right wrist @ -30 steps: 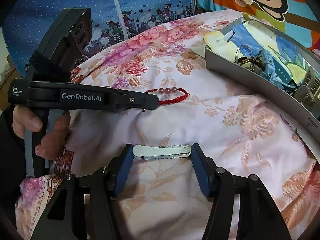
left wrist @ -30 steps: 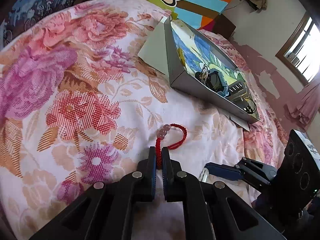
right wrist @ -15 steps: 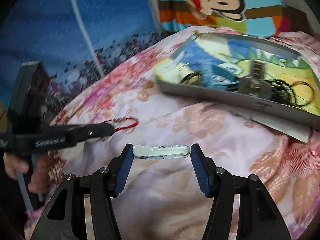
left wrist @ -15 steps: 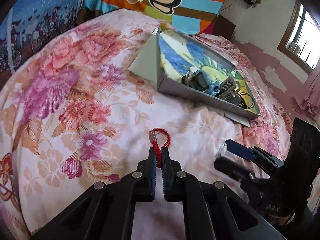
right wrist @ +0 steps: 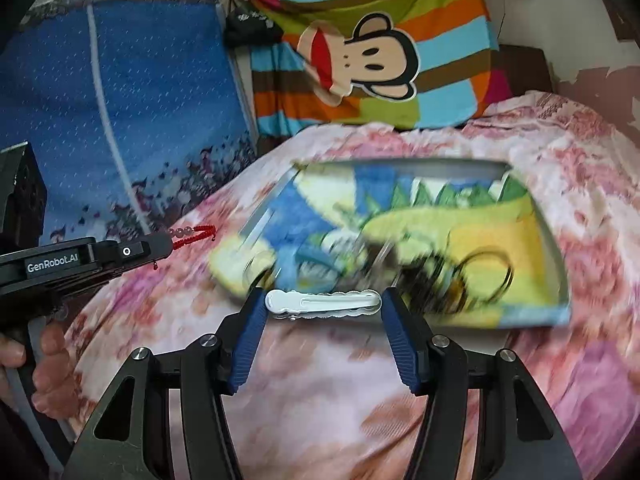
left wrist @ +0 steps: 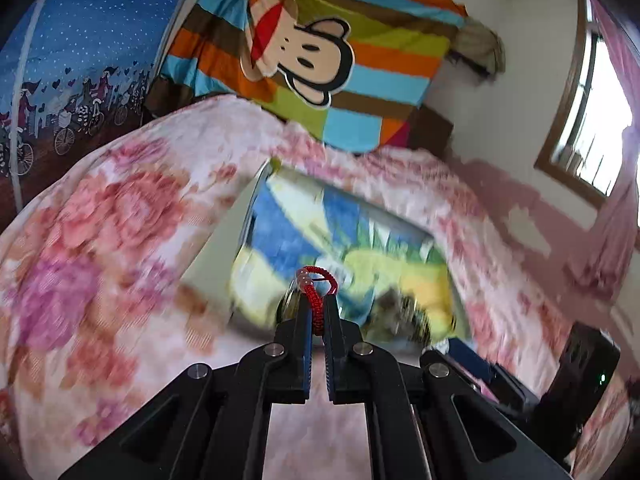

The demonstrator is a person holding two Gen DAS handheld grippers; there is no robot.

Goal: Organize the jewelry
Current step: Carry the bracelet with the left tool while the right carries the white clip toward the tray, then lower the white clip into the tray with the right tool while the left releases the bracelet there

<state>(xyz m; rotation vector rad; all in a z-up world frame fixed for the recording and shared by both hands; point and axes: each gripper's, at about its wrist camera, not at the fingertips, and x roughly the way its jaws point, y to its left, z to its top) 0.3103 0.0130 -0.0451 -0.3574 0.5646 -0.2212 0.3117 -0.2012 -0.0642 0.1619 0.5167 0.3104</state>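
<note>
Glossy white plastic hair clip (right wrist: pixel 323 302), braided red cord bracelet (left wrist: pixel 316 304), printed cloth bedspread (right wrist: pixel 320 380), matt black fingers (left wrist: pixel 296 340).

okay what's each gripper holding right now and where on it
The left gripper pinches the red bracelet by its cord, beads dangling past the tips. The right gripper clamps the white hair clip end to end.

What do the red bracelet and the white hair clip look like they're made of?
Bracelet: braided red cord, matte, with a visible woven texture, strung with a few translucent pinkish beads, glass or stone, unclear which. Hair clip: smooth glossy white with a scalloped edge, probably plastic or enamelled metal; the sheen leaves it open.
</note>
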